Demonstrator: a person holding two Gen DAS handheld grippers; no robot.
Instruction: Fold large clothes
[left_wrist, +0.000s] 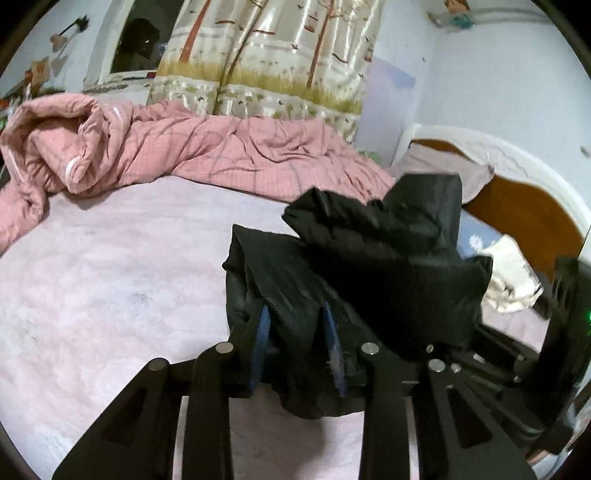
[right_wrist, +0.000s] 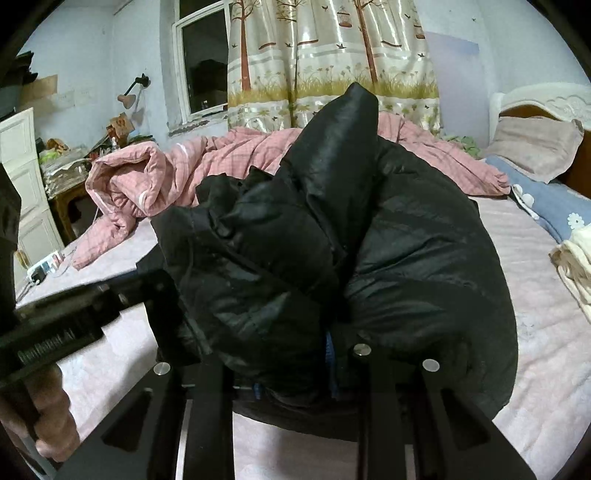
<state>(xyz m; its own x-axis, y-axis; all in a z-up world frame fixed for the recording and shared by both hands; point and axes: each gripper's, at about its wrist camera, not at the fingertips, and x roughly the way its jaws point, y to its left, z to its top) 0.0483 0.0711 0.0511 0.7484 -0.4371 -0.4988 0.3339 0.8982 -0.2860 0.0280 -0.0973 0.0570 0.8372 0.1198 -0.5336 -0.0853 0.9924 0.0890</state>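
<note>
Both grippers tilt down over the bed (left_wrist: 92, 277), the left gripper (left_wrist: 297, 339) and right gripper (right_wrist: 295, 363) each pinching the bunched black puffer jacket (right_wrist: 332, 240) above the mattress.

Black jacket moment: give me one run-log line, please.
item: black puffer jacket | left gripper: shut on jacket | right gripper: shut on jacket | state: bunched, lifted over bed | fold: unfinished
</note>
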